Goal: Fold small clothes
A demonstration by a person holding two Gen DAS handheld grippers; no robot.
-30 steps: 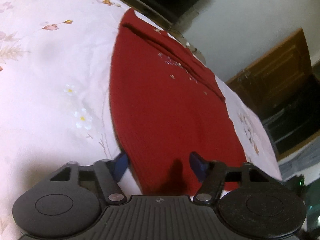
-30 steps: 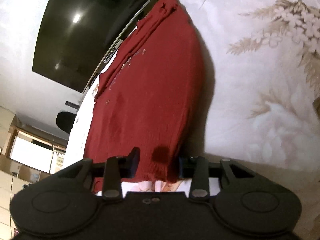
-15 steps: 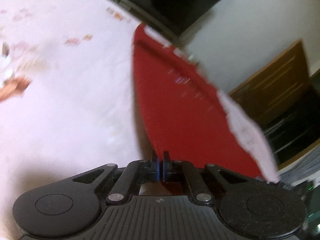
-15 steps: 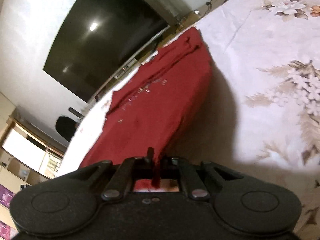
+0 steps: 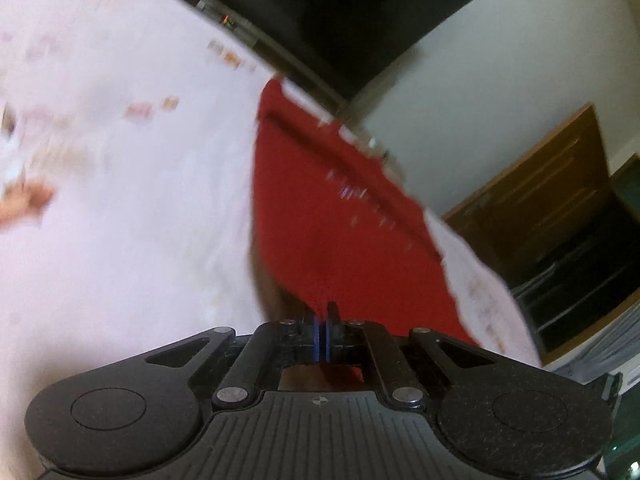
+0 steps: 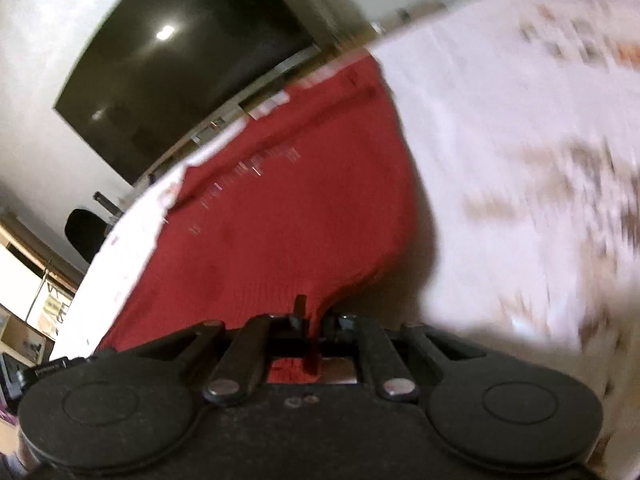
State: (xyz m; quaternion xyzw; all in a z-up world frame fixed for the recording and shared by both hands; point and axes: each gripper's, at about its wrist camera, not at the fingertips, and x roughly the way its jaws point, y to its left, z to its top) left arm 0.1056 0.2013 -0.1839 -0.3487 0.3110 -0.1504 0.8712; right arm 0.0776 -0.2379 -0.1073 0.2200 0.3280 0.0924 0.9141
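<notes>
The left gripper (image 5: 322,322) has its jaws pressed together on the near hem of the red garment (image 5: 332,216), the blue pads meeting with red cloth pinched between them. From that pinch the garment runs away ahead of the jaws, spread over the white floral bedsheet (image 5: 120,200), its far end near a dark television (image 5: 340,12). The right gripper (image 6: 314,320) likewise clamps the garment's near edge (image 6: 280,220), a strip of red cloth hanging down between its closed jaws. The cloth rises off the sheet toward this pinch, casting a shadow to the right of the jaws on the bedsheet (image 6: 500,140). Both views are motion-blurred
</notes>
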